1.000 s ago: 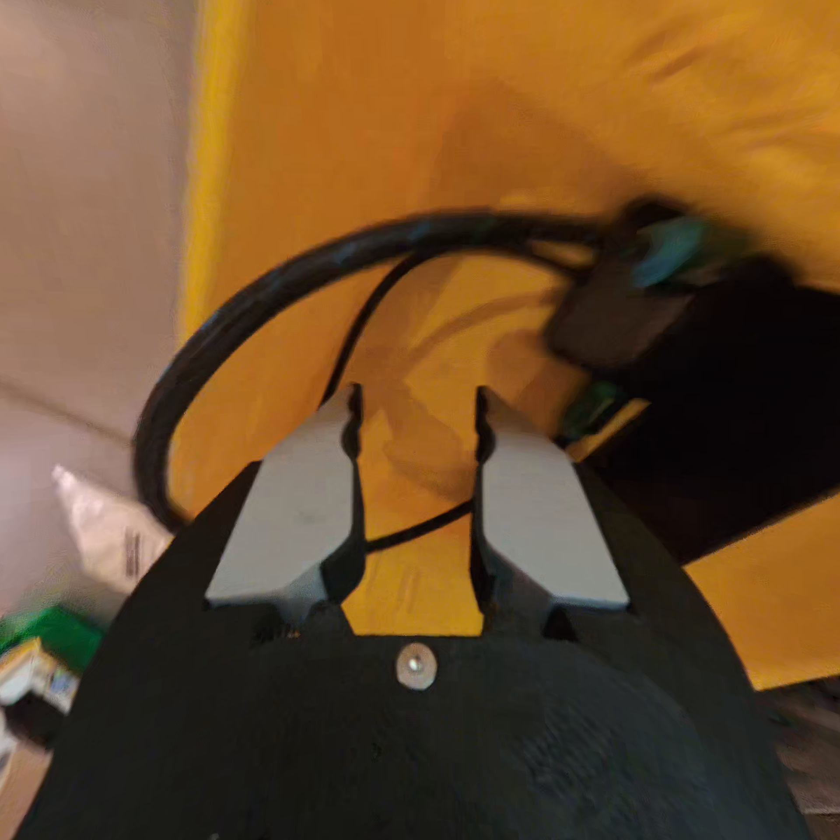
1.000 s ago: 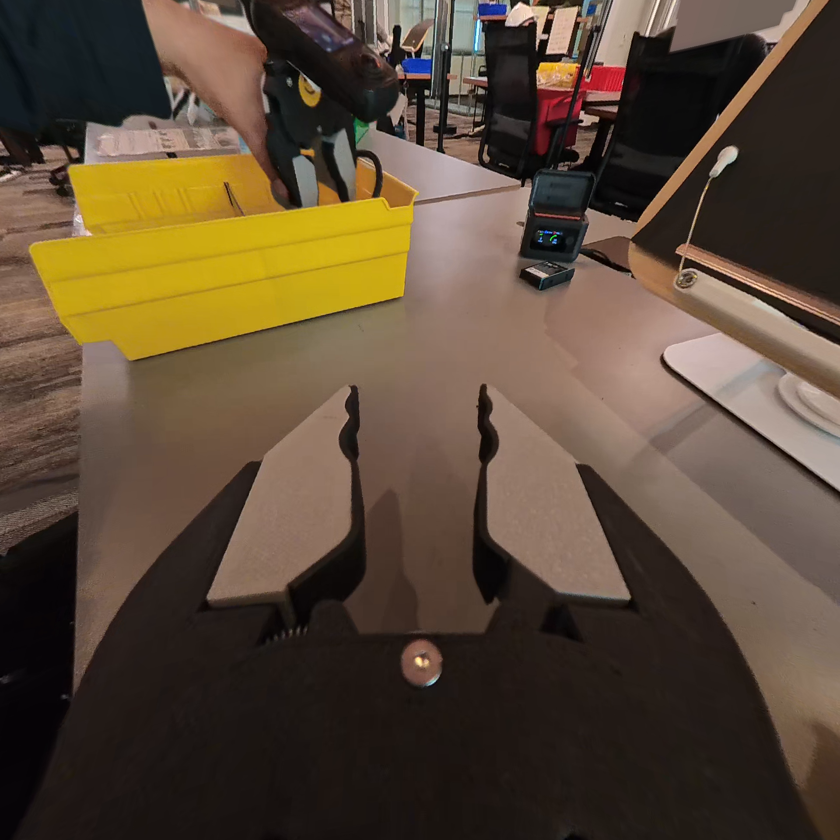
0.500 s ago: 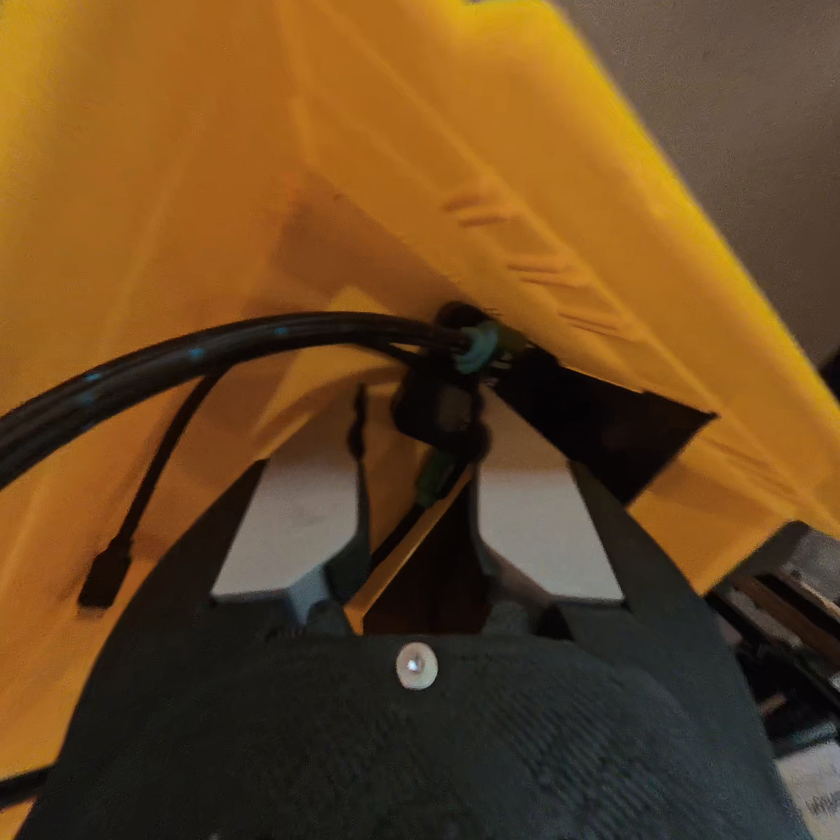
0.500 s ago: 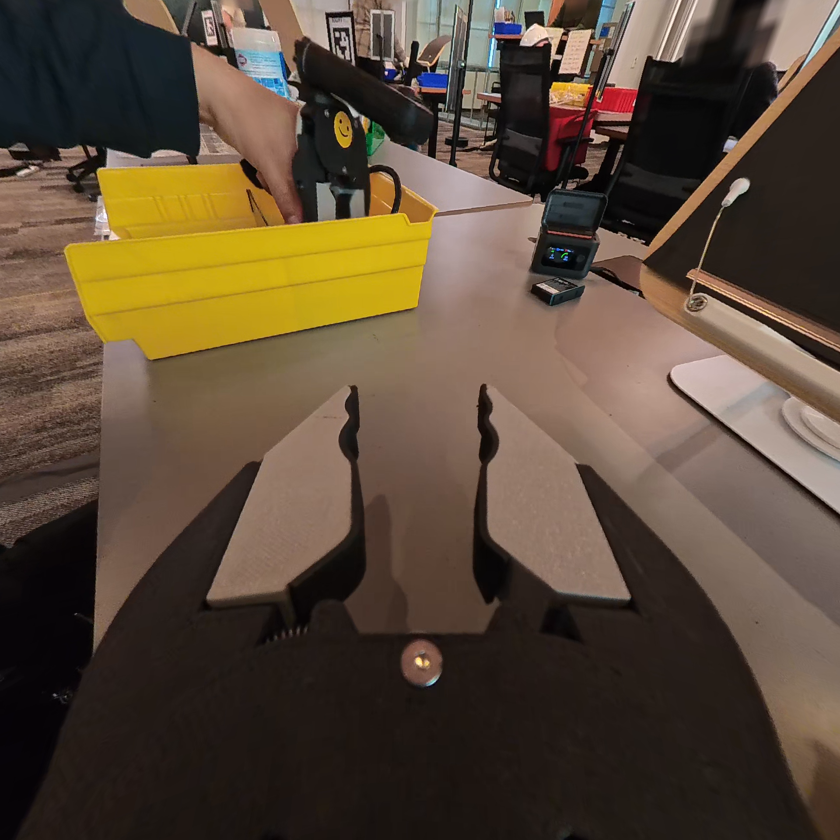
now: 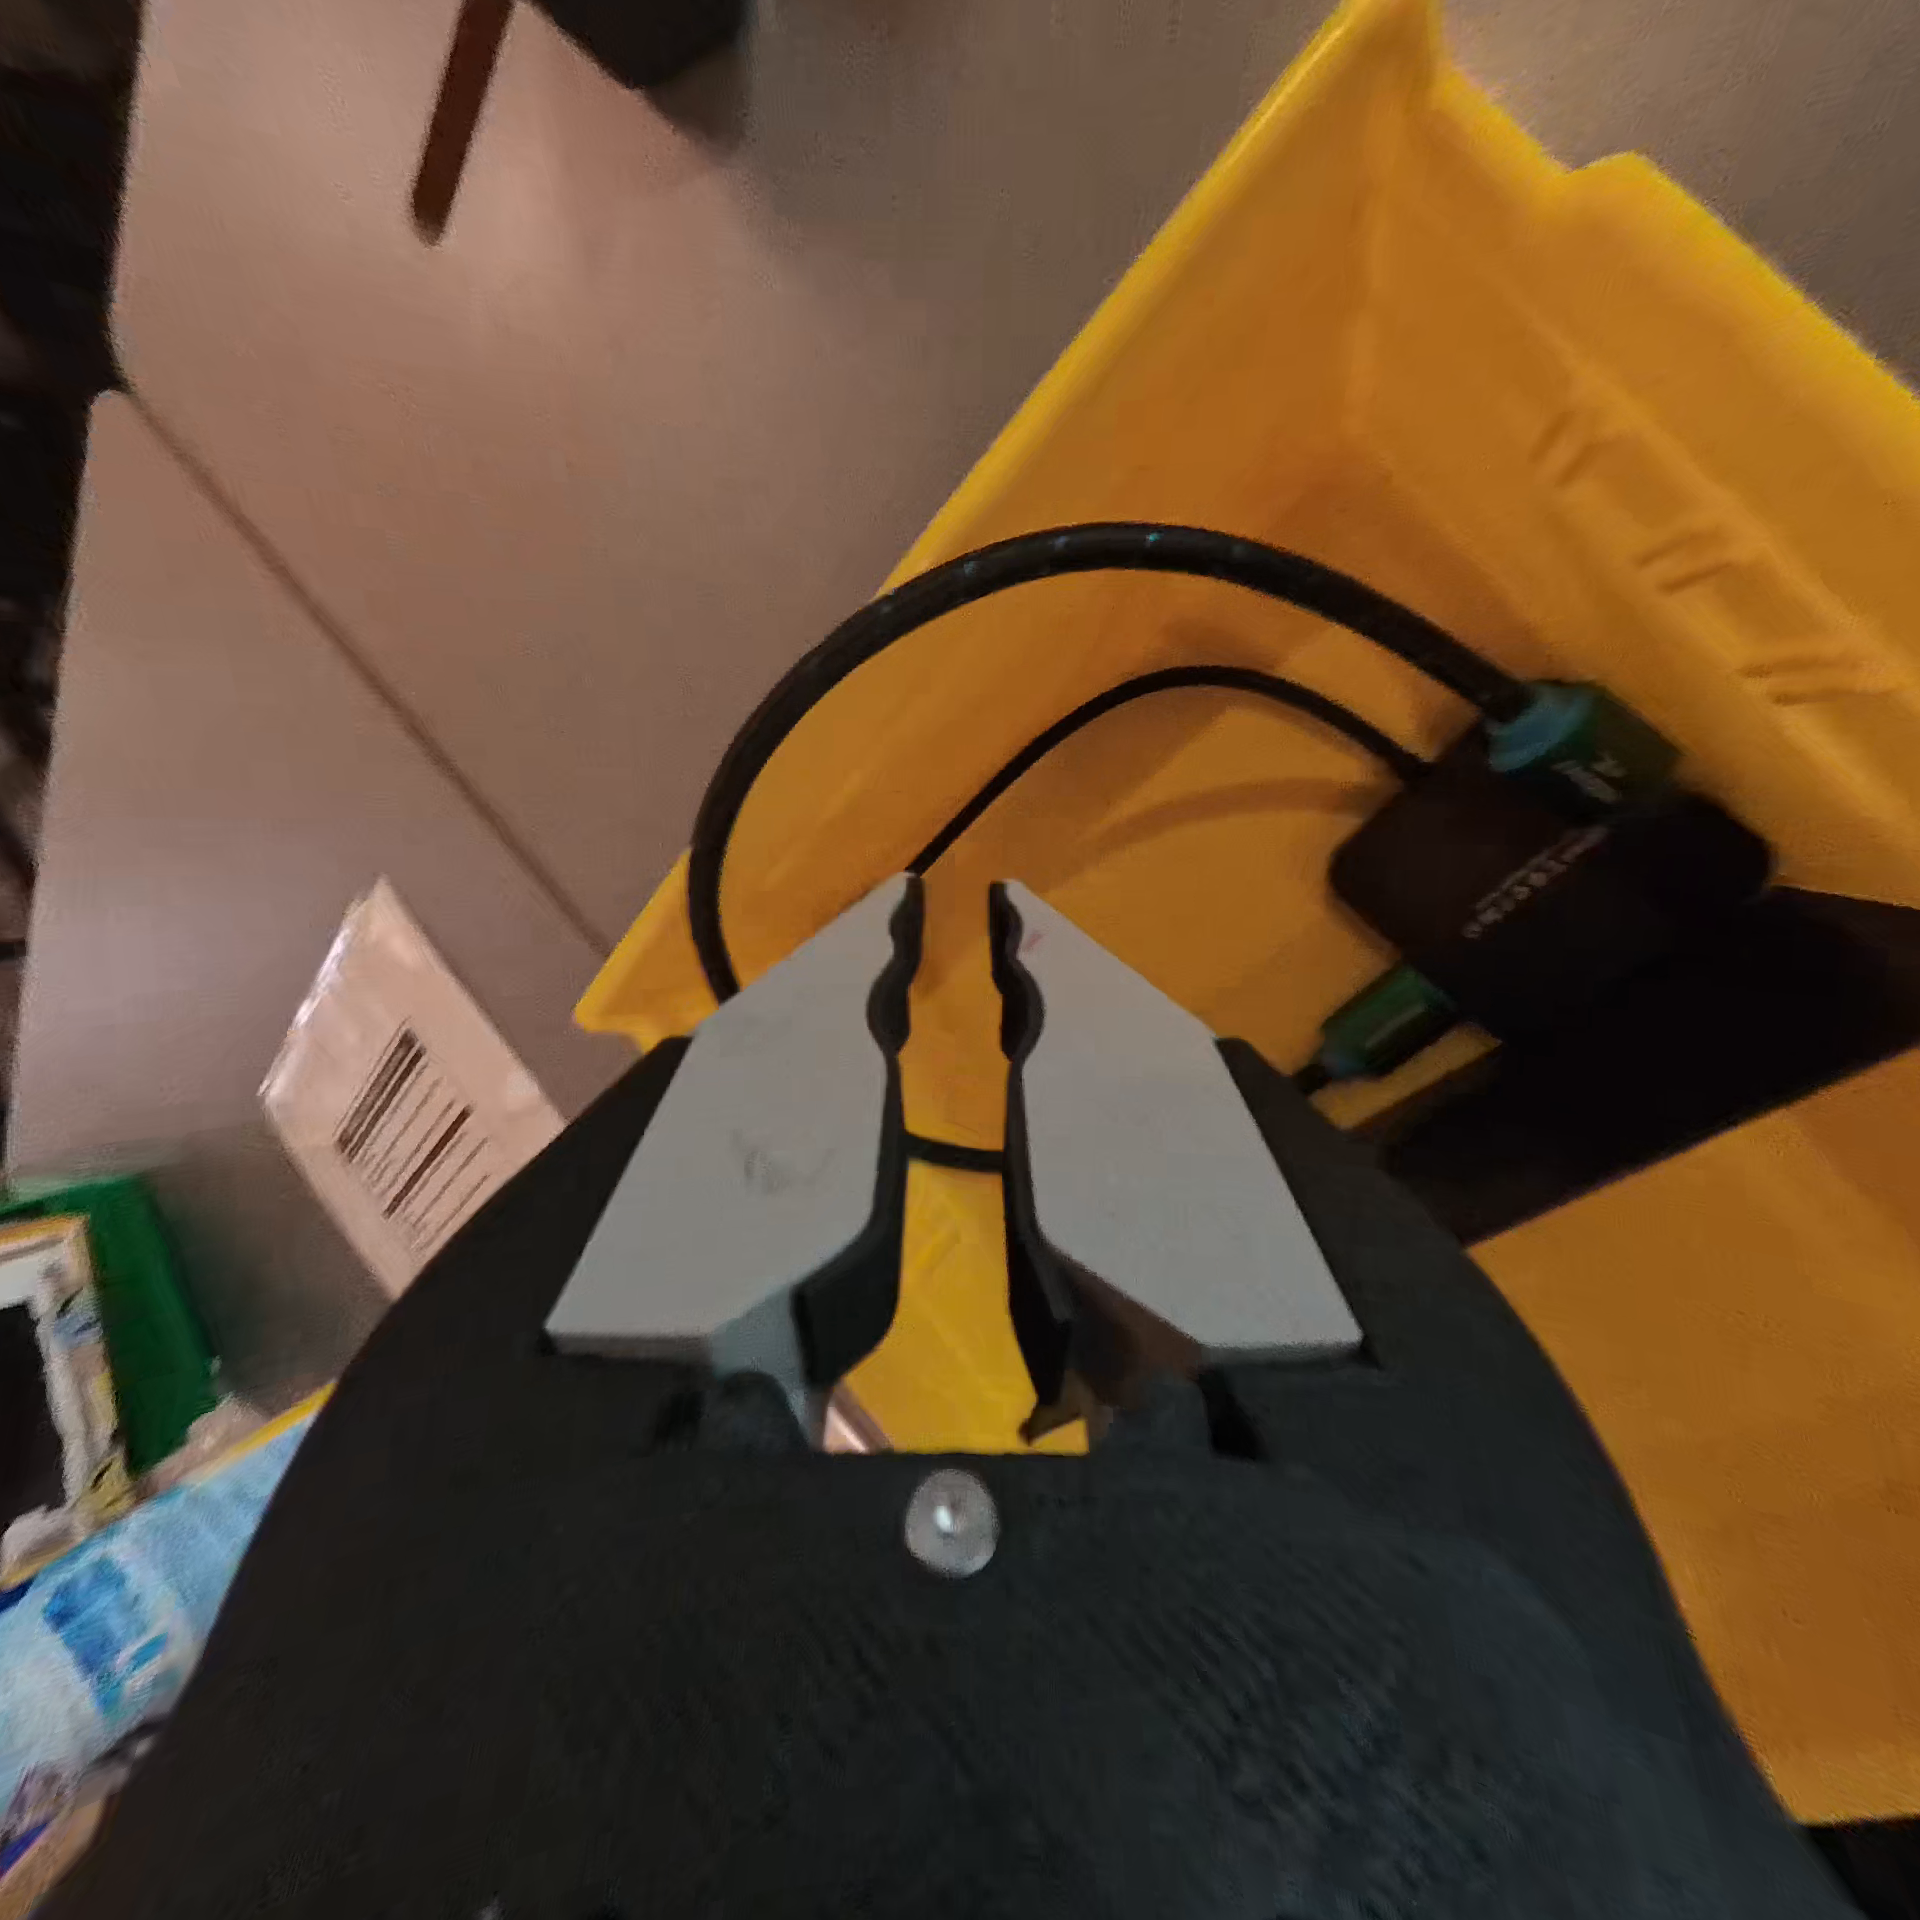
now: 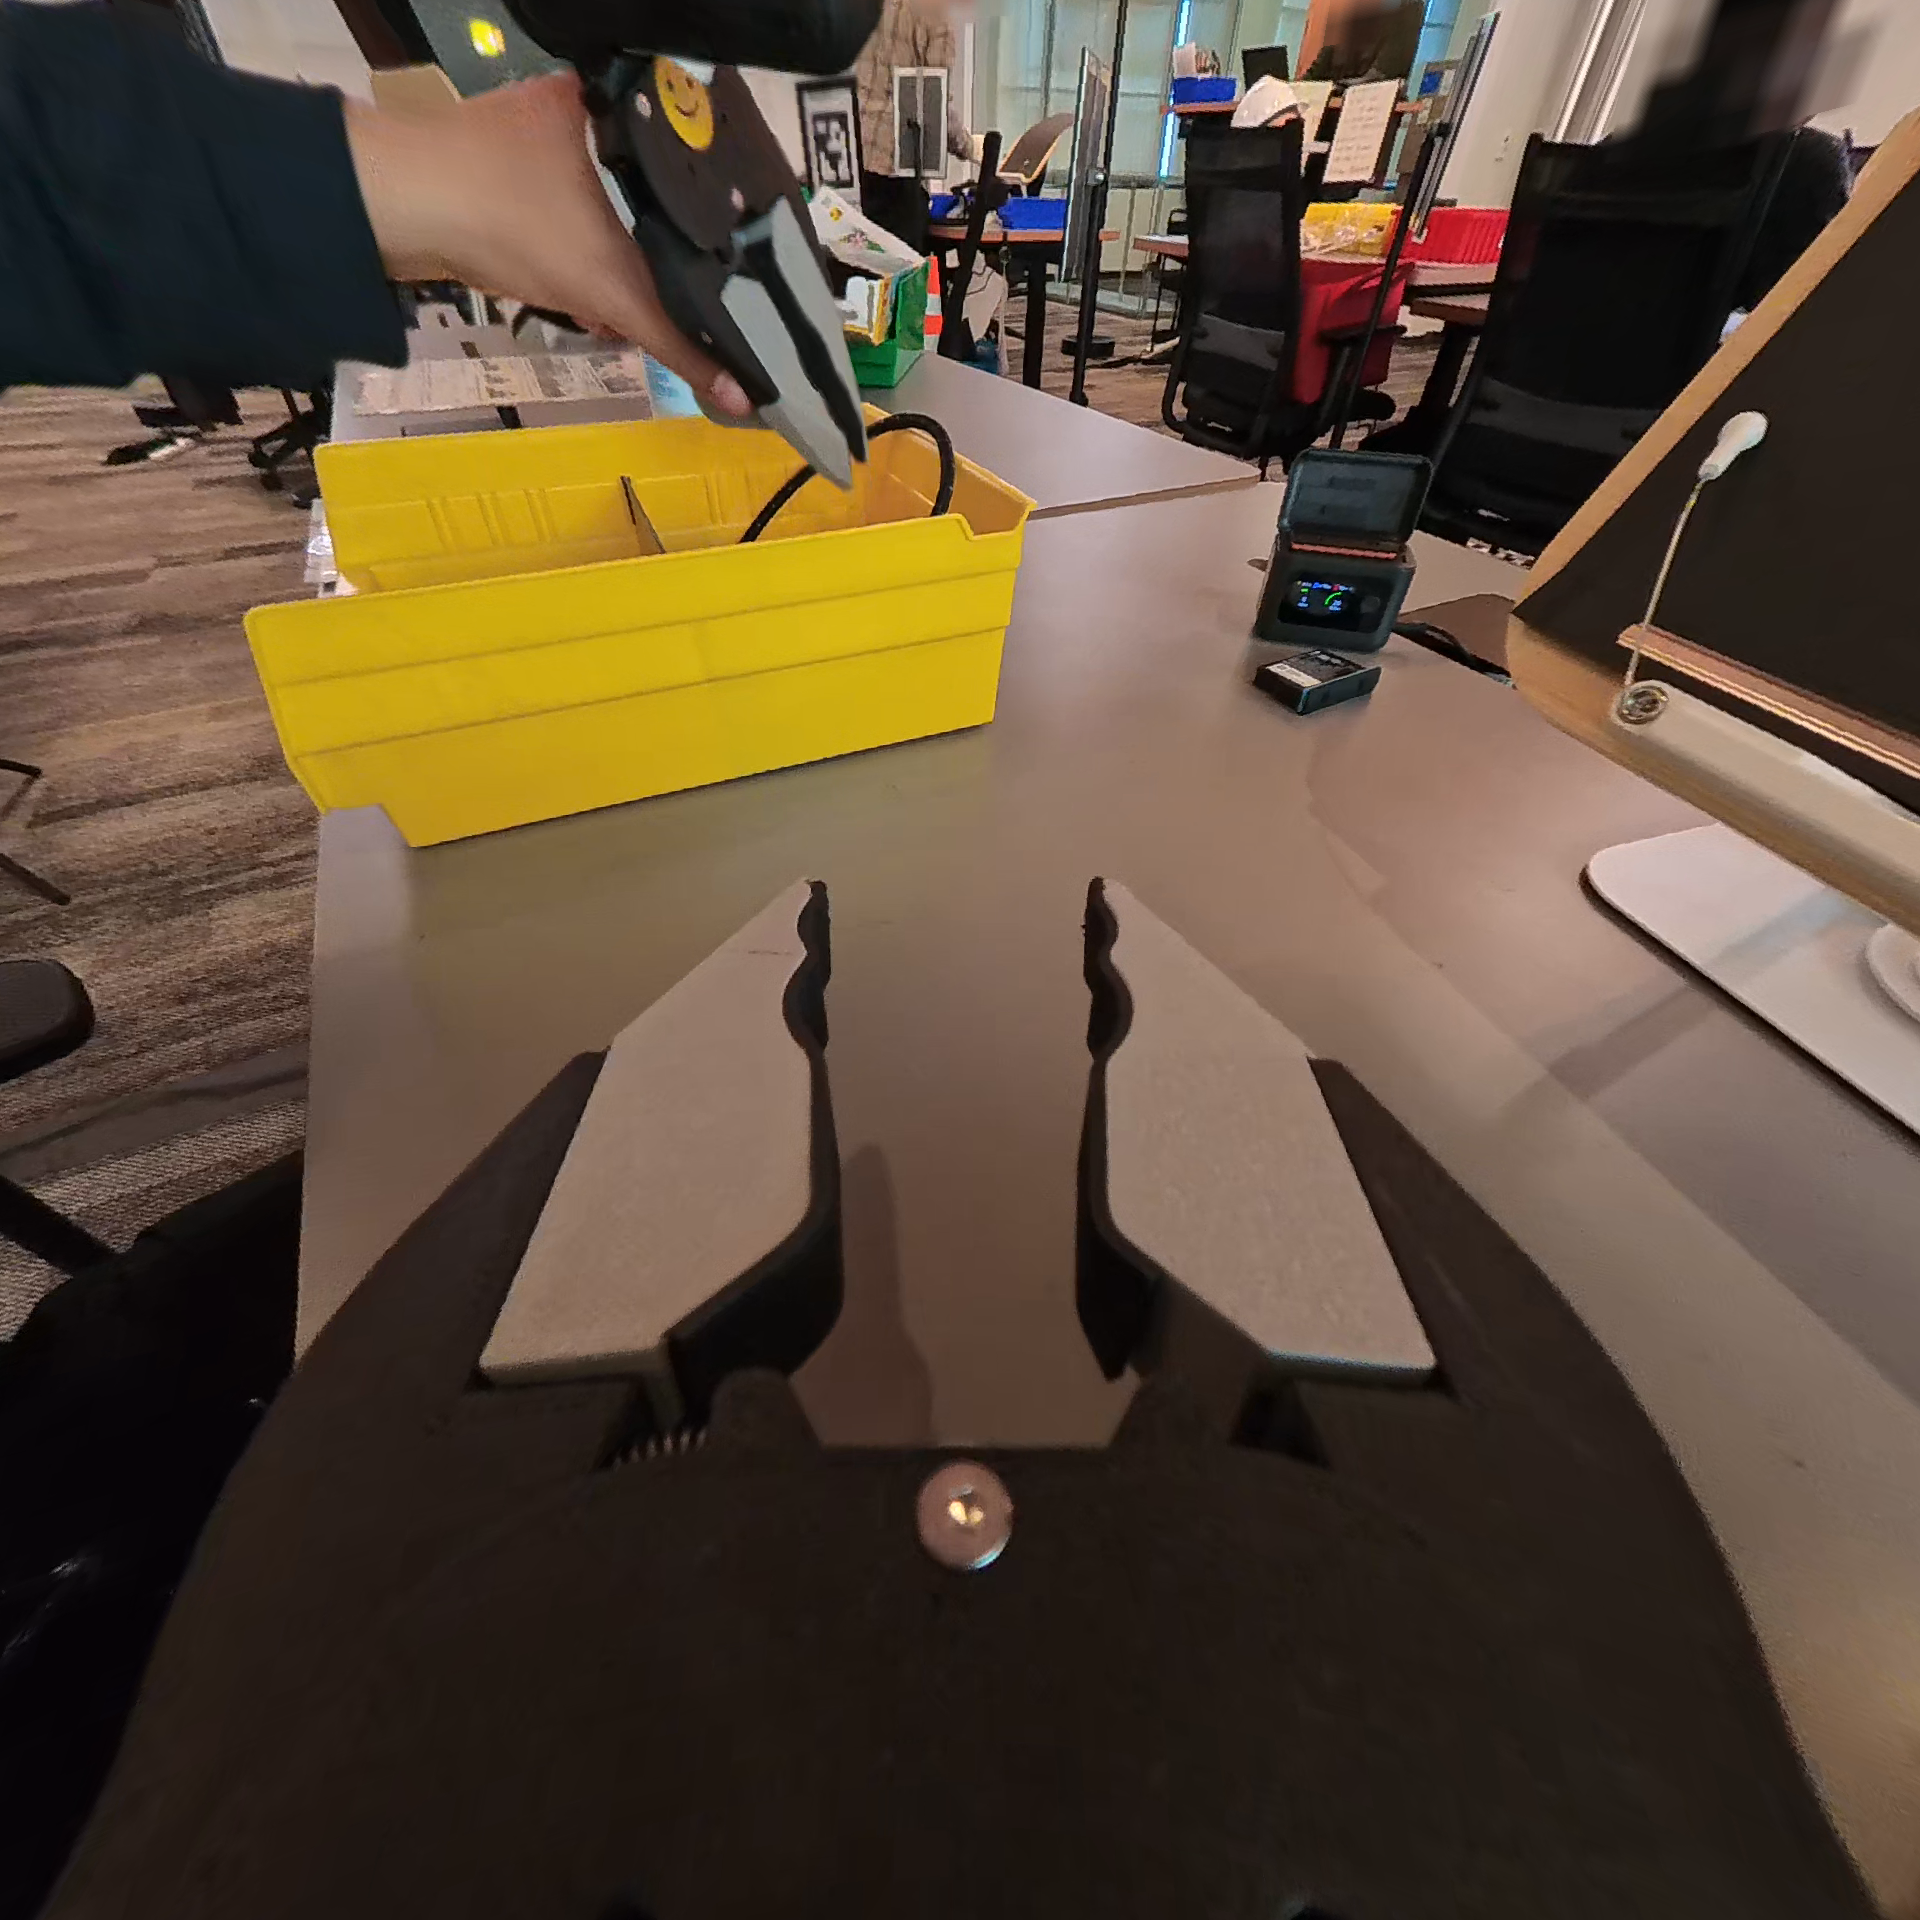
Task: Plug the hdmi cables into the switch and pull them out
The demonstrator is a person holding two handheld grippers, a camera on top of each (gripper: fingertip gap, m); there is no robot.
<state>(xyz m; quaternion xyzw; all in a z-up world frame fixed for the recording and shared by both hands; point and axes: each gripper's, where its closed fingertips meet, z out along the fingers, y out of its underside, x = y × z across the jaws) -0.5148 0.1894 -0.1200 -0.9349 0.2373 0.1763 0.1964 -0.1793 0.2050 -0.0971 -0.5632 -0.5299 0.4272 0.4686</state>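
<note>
The yellow bin (image 5: 1455, 499) holds the black switch (image 5: 1538, 904). A thick black HDMI cable (image 5: 935, 592) with a teal-collared plug (image 5: 1558, 727) sits in the switch's upper end. A green plug (image 5: 1387, 1018) sits at its lower end. A thin black cable (image 5: 1143, 686) arcs from the switch to my left gripper (image 5: 956, 904) and crosses under its fingers. The left jaws stand a narrow gap apart with nothing between the pads. In the right wrist view the left gripper (image 6: 831, 447) hangs over the bin (image 6: 644, 686). My right gripper (image 6: 954, 904) is open and empty over the grey table (image 6: 1143, 831).
A black divider (image 5: 1683, 1091) stands in the bin beside the switch. A barcoded packet (image 5: 405, 1101) lies beyond the bin. A small charging case (image 6: 1340, 561), a black battery (image 6: 1314, 681) and a tilted wooden board (image 6: 1766, 582) on a white base (image 6: 1745, 914) stand at the right. The left gripper's tips are roughly 35 centimeters from the right gripper's. About 10 centimeters separates my left fingertips from the green plug (image 5: 1387, 1018).
My left gripper has risen out of the bin and drawn back from the switch, and its jaws have narrowed. The right gripper has stayed open, shifted only slightly.
</note>
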